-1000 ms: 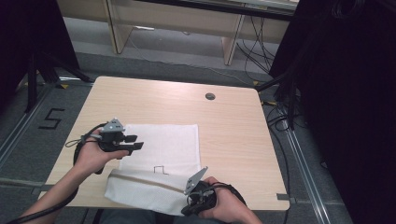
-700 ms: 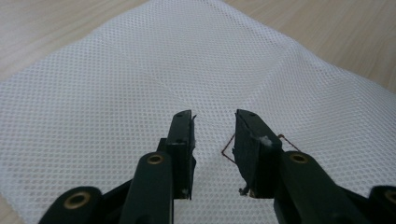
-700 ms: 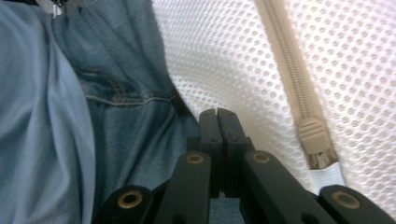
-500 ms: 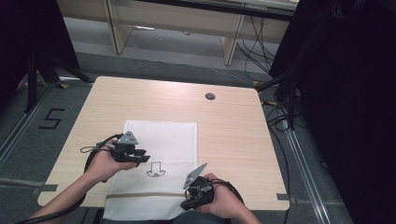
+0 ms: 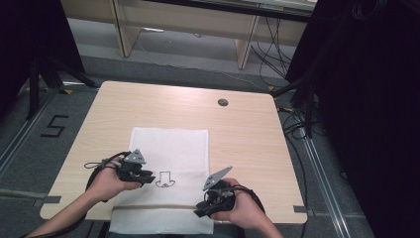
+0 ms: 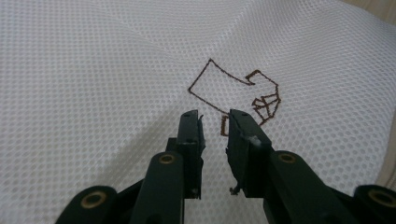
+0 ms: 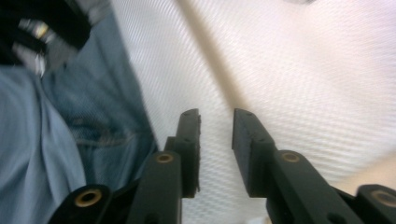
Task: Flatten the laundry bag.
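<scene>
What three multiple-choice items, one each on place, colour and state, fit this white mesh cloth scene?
1. Where does the white mesh cloth lie?
A. wholly at the table's far edge
B. on the table, its near end hanging over the near edge
C. on the floor

2. What colour is the outline drawing on the cloth?
A. brown
B. green
C. blue

3. How do the left gripper jaws stand?
A. clamped on a cup
B. apart, nothing pinched between them
C. shut tight

Key: 1 B, the high view shows cloth past the near edge. 2 A, the left gripper view shows brown lines. 3 B, a gap shows cloth behind.
</scene>
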A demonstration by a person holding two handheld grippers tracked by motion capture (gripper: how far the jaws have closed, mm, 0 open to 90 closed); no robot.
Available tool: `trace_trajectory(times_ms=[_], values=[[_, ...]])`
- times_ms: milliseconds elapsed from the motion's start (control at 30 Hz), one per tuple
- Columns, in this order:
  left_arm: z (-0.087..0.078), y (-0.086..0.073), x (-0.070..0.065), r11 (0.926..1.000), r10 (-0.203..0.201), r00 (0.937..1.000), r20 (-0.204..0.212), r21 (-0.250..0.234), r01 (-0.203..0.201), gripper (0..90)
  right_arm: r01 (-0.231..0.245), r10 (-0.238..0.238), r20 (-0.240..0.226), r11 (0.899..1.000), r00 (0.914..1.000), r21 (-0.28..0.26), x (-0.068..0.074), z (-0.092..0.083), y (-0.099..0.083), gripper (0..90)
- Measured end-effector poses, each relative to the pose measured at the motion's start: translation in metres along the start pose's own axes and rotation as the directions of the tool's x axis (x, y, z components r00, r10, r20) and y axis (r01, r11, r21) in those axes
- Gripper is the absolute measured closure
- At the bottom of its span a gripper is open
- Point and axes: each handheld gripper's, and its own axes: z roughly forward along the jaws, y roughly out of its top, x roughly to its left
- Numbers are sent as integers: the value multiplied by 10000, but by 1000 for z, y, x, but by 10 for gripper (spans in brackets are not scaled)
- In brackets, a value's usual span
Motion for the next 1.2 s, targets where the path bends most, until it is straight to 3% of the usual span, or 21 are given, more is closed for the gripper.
trace_trajectory(times_ms=[33, 100, 167, 267, 300, 333, 433, 500, 567, 667, 700, 733, 767, 800, 900, 1033, 1067, 1100, 1133, 1200], values=[[-4, -2, 1, 9999, -107, 9999, 62, 31, 107, 764, -571, 596, 598, 9975, 9964, -421, -1, -10, 0, 685], [-11, -6, 2, 9998, -167, 9999, -8, 84, 167, 776, -711, 754, 716, 9956, 9946, -618, -3, -13, 0, 683], [-18, -13, 2, 9993, -338, 9994, 48, 157, 337, 805, -701, 797, 1425, 9950, 9866, -711, -12, -17, 0, 764], [-22, -22, 1, 9983, -412, 9991, 128, 418, 407, 841, -1120, 1212, 2524, 9924, 9600, -507, -24, -15, 0, 879], [-22, -25, 1, 9979, -235, 9996, 142, 607, 226, 848, -1225, 1303, 2603, 9914, 9567, -463, -26, -14, 1, 896], [-23, -28, 2, 9922, 150, 9995, 283, 1231, -184, 863, -1352, 1405, 2895, 9901, 9468, -382, -32, -9, 2, 900], [-18, -29, -2, 9874, 358, 9988, 348, 1529, -408, 867, -1543, 1529, 3005, 9878, 9415, -194, -35, -2, 3, 900], [-11, -29, -6, 9853, 277, 9989, 372, 1678, -336, 869, -1674, 1614, 3064, 9859, 9381, -68, -37, 4, 5, 900], [-7, -28, -7, 9824, 477, 9984, 288, 1796, -521, 879, -1650, 1539, 3048, 9862, 9399, 106, -38, 11, 8, 900], [-2, -24, -10, 9850, 307, 9993, 218, 1691, -339, 892, -1600, 1381, 3093, 9860, 9409, 465, -38, 21, 12, 900], [-2, -23, -9, 9821, 521, 9984, 235, 1799, -555, 892, -1528, 1281, 3147, 9867, 9405, 549, -38, 23, 13, 900], [1, -23, -13, 9908, 32, 10000, 87, 1353, -44, 892, -1562, 1288, 3175, 9858, 9395, 620, -38, 25, 14, 900], [-1, -22, -10, 9819, 549, 9983, 168, 1806, -571, 892, -1495, 1179, 3186, 9858, 9405, 767, -39, 26, 14, 900], [-1, -22, -10, 9818, 634, 9979, 161, 1782, -652, 893, -1476, 1131, 3317, 9858, 9366, 806, -39, 28, 14, 900], [-1, -23, -10, 9827, 583, 9982, 137, 1755, -598, 893, -1409, 1061, 3334, 9866, 9368, 818, -40, 28, 15, 900], [1, -20, -7, 9834, 617, 9980, 149, 1700, -633, 893, -1485, 1080, 3671, 9854, 9239, 837, -41, 28, 16, 900], [1, -20, -7, 9834, 617, 9980, 149, 1700, -633, 893, -1485, 1080, 3671, 9854, 9239, 837, -41, 28, 16, 900], [4, -19, -10, 9895, 247, 9997, 55, 1424, -253, 893, -1479, 1066, 3708, 9854, 9226, 848, -41, 28, 16, 900], [5, -16, -7, 9850, 568, 9984, 56, 1632, -569, 893, -1624, 1181, 3837, 9830, 9159, 851, -43, 28, 17, 900], [7, -14, -7, 9853, 482, 9988, 9, 1643, -477, 893, -1713, 1250, 3907, 9815, 9120, 858, -44, 27, 17, 900]])
